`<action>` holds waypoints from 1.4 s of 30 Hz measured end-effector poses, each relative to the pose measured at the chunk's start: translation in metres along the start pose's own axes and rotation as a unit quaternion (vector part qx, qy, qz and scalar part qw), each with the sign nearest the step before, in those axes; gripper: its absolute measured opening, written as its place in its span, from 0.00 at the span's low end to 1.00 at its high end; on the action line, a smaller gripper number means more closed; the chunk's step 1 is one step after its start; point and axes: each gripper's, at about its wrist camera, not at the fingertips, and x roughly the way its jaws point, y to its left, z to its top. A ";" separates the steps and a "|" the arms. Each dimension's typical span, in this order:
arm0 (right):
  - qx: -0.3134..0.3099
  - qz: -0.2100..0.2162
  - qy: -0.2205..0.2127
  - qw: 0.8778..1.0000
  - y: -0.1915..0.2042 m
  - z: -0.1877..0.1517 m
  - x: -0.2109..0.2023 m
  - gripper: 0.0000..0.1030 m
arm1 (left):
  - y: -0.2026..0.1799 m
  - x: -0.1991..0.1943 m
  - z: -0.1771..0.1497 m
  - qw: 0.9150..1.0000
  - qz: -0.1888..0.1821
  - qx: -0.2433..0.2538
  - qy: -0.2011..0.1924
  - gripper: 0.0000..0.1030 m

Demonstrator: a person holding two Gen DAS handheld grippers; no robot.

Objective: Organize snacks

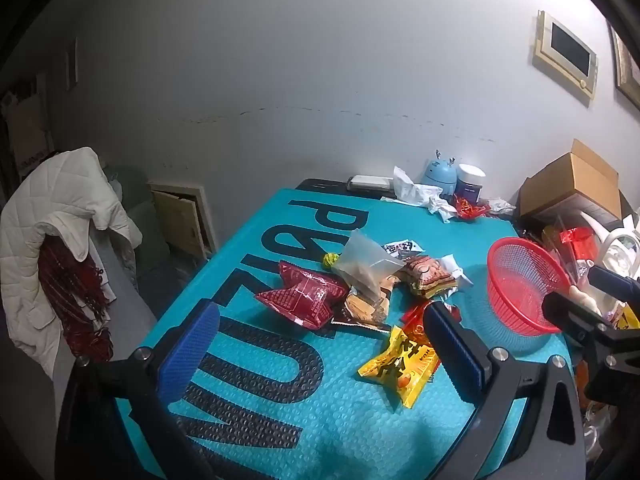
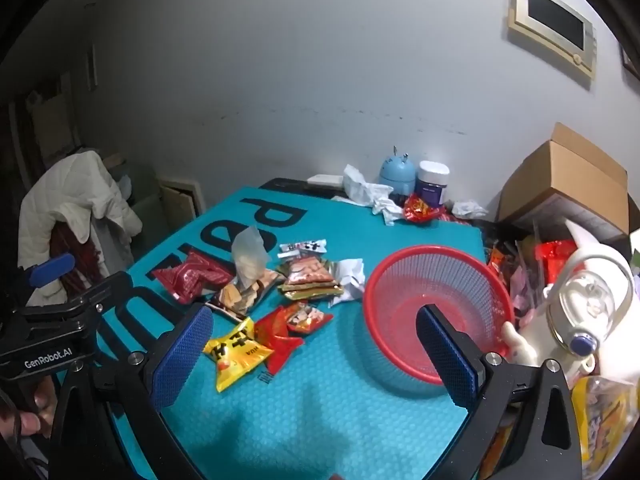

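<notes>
Blue-padded, the left gripper (image 1: 320, 344) stands wide open and holds nothing, above the teal mat (image 1: 320, 420). Just past it lies a yellow snack packet (image 1: 400, 364), then a dark red packet (image 1: 300, 296); the red basket (image 1: 524, 284) sits to the right.

From the right wrist, the right gripper (image 2: 316, 356) likewise gapes empty. Its right finger overlaps the red basket (image 2: 436, 276), which holds nothing; the yellow snack packet (image 2: 236, 354) lies loose on the mat (image 2: 320, 420), left of the basket.

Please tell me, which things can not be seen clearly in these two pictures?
- Biscuit packet, left wrist view: the clear bag covers its top.
- Red and orange packet, left wrist view: partly behind a gripper finger.
- Yellow bag, right wrist view: cut off by the edge.
- Packet print, both views: too small to read.
</notes>
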 end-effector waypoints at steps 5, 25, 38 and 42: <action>0.007 0.003 -0.002 1.000 -0.003 0.000 -0.002 1.00 | 0.000 -0.001 0.001 1.000 -0.001 -0.001 0.001 1.00; 0.009 -0.004 -0.005 1.000 -0.005 0.001 -0.005 1.00 | -0.004 -0.007 0.000 1.000 -0.006 0.006 -0.002 1.00; 0.008 -0.010 -0.003 1.000 -0.004 0.002 -0.004 1.00 | -0.006 -0.010 -0.002 1.000 -0.004 0.014 -0.005 1.00; 0.008 -0.005 -0.005 1.000 -0.001 0.002 -0.007 1.00 | -0.004 -0.014 -0.002 1.000 -0.007 0.013 -0.009 1.00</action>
